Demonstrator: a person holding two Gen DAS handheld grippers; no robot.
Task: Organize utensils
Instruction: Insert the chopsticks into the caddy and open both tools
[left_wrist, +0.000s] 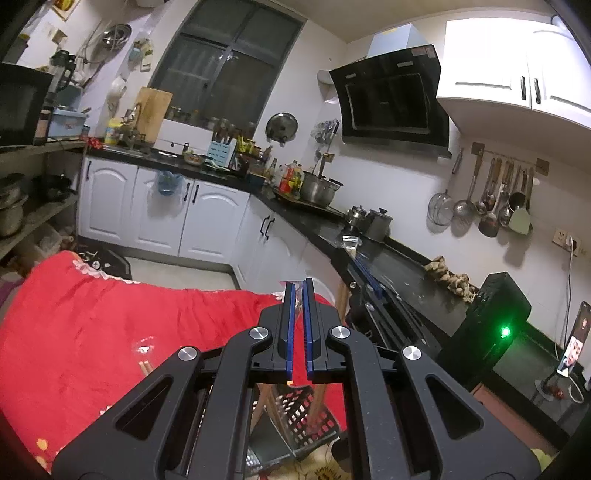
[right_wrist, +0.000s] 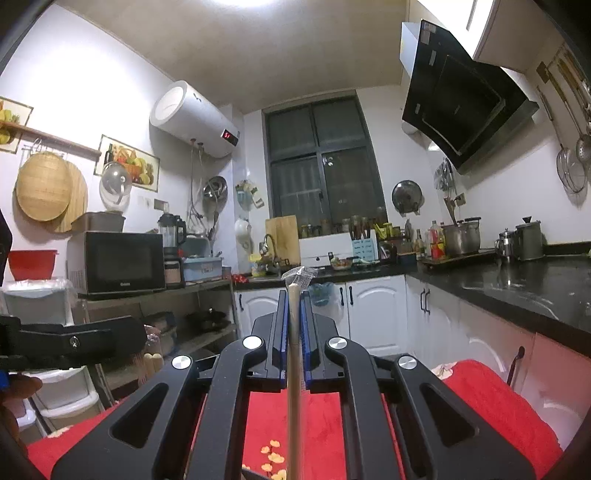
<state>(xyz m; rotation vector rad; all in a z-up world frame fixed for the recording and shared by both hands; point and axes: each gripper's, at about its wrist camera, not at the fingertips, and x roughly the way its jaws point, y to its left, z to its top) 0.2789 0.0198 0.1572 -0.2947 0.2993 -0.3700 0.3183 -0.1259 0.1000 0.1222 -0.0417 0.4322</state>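
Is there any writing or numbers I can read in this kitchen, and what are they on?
Water heater: red lit digits, too blurred to read.
Microwave: a small brand mark, too small to read.
Range hood: labels, illegible.
Nothing else readable.

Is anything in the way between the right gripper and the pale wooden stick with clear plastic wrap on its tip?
Nothing visible. The pale wooden stick already lies lengthwise between the blue pads of the right gripper, its clear plastic wrap poking past the fingertips.
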